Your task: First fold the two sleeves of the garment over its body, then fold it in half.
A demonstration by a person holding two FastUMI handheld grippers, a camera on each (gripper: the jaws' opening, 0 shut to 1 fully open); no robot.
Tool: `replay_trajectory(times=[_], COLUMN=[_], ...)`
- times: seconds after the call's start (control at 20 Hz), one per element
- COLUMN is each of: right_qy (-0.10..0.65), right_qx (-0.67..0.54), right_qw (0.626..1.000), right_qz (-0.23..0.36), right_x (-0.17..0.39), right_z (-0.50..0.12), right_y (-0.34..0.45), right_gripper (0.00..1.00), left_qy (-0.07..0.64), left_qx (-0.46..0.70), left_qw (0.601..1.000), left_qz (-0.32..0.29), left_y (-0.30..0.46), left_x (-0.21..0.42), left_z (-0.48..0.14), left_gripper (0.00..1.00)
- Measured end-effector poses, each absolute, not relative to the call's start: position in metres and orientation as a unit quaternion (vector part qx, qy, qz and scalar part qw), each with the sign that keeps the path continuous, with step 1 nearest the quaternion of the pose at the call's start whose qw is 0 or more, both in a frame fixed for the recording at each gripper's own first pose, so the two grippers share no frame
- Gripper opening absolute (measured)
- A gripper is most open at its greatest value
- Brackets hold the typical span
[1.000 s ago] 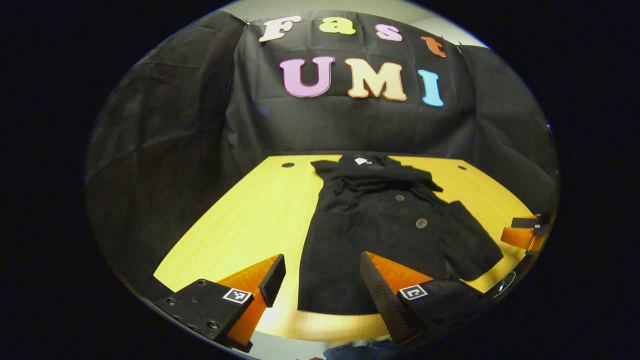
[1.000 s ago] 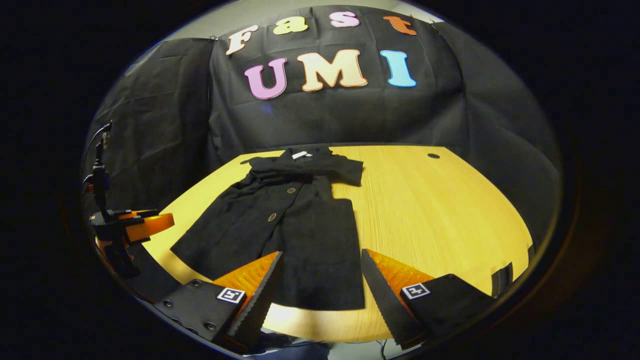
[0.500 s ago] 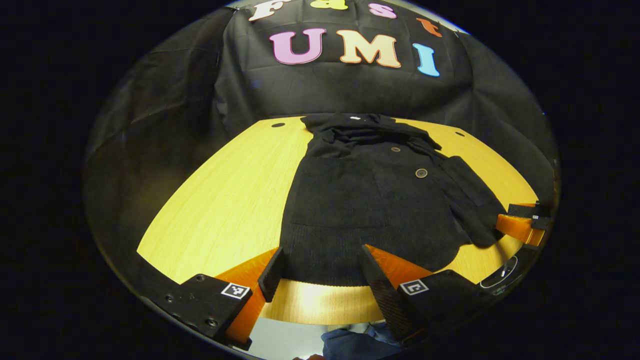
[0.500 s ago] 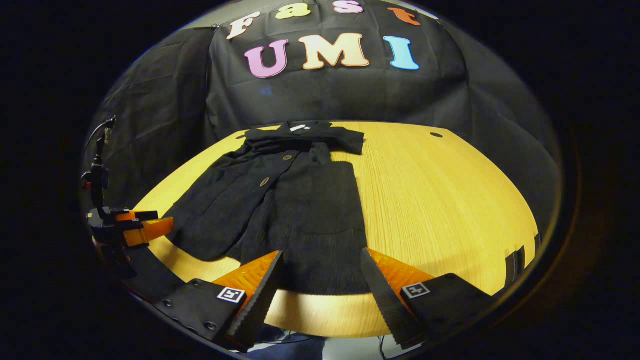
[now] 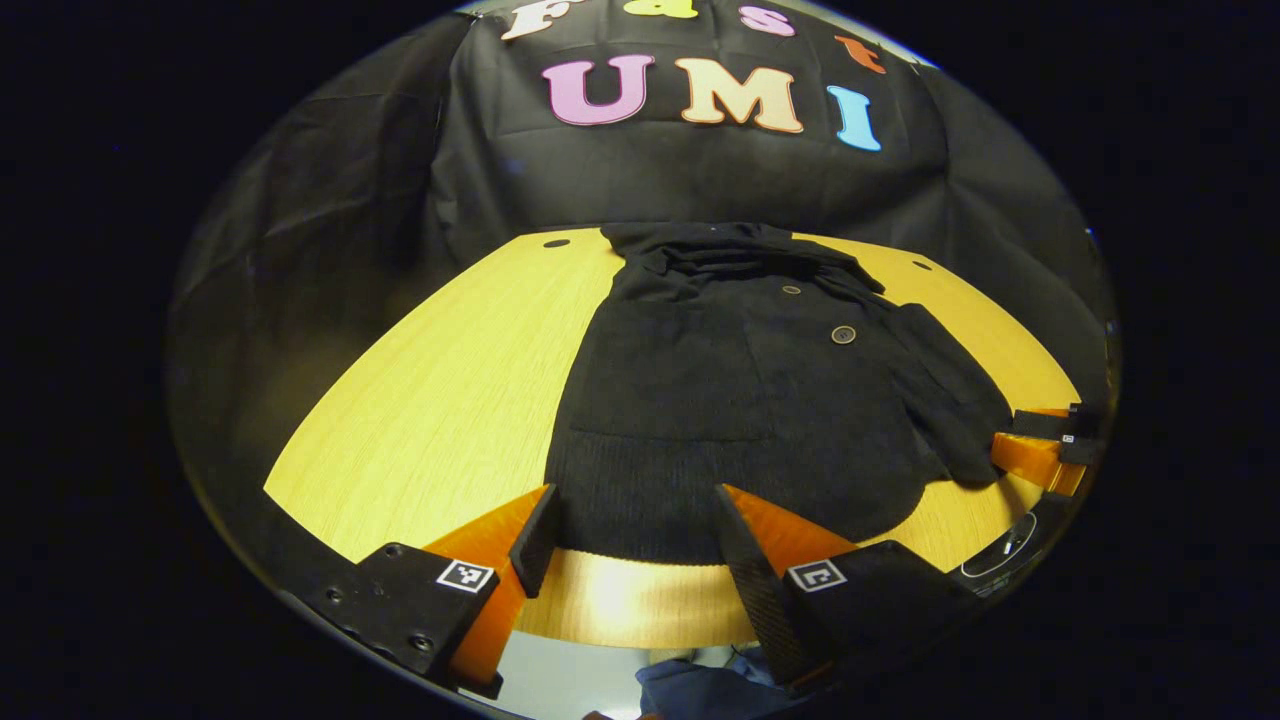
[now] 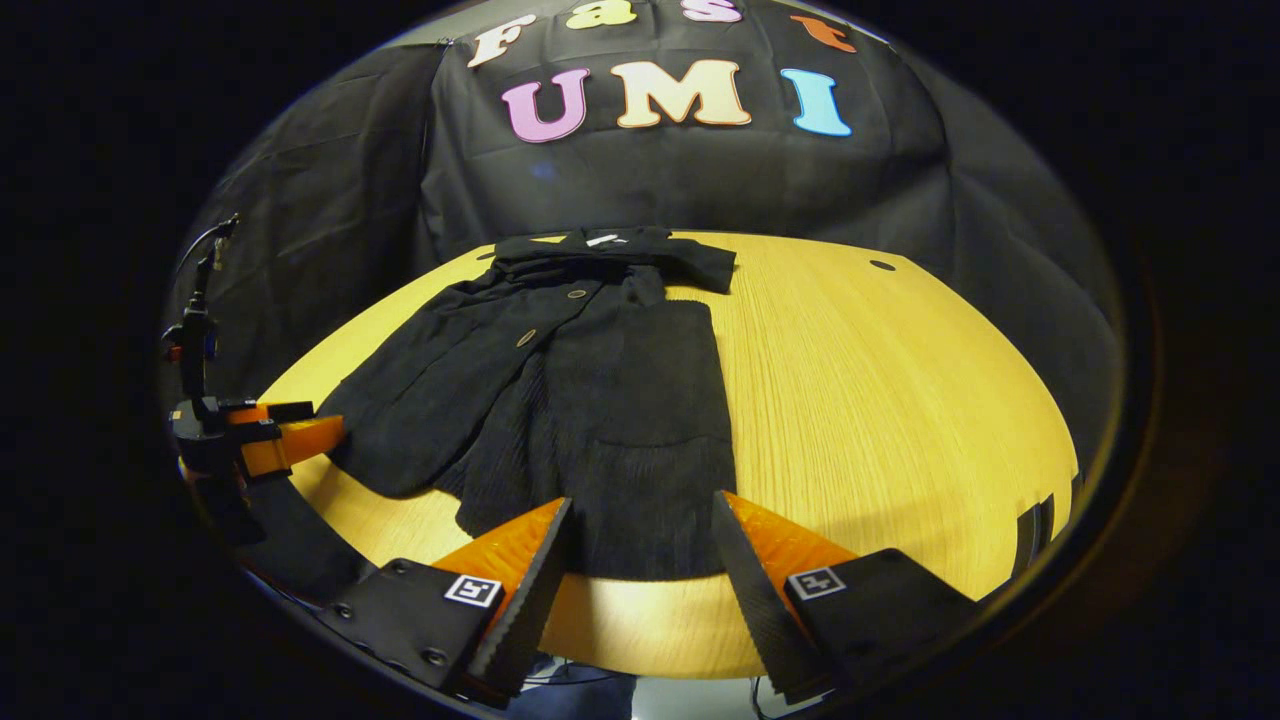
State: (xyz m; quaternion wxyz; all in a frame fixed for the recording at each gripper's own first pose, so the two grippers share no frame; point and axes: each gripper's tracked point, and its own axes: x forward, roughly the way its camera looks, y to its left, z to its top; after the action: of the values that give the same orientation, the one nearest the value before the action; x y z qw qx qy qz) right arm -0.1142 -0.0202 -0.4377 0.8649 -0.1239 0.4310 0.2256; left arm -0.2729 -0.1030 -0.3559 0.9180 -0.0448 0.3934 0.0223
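Two grippers, left gripper and right gripper, spread wide at garment hem, holding nothing

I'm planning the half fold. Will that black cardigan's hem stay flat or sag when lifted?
The black cardigan probably sags: it lies limp with creases near the collar. Its ribbed hem looks like soft knit, so likely grippy rather than slippery between open fingers.

Both views face the garment from the table's near edge.
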Motion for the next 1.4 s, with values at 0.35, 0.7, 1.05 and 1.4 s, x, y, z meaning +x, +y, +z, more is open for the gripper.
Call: replay_trajectory(times=[0.35,0.7,1.05,1.4], right_qy=[0.429,0.438,0.454,0.452], right_qx=[-0.114,-0.099,-0.118,-0.130], right_qw=[0.866,0.854,0.842,0.838], right_qz=[0.231,0.264,0.267,0.277], right_x=[-0.115,-0.128,-0.131,-0.125], right_z=[-0.443,-0.441,-0.442,-0.425], right_y=[-0.017,-0.002,0.002,0.007], right_gripper=[0.49,0.13,0.04,0.04], left_qy=[0.390,0.405,0.414,0.440], left_qx=[-0.048,-0.014,-0.007,-0.013], left_qw=[0.920,0.914,0.910,0.898], left_qz=[0.002,-0.016,-0.017,-0.023], left_y=[-0.115,-0.122,-0.121,-0.122], left_x=[-0.272,-0.275,-0.273,-0.272], left_z=[-0.355,-0.355,-0.354,-0.352], left_gripper=[0.53,0.01,0.00,0.00])
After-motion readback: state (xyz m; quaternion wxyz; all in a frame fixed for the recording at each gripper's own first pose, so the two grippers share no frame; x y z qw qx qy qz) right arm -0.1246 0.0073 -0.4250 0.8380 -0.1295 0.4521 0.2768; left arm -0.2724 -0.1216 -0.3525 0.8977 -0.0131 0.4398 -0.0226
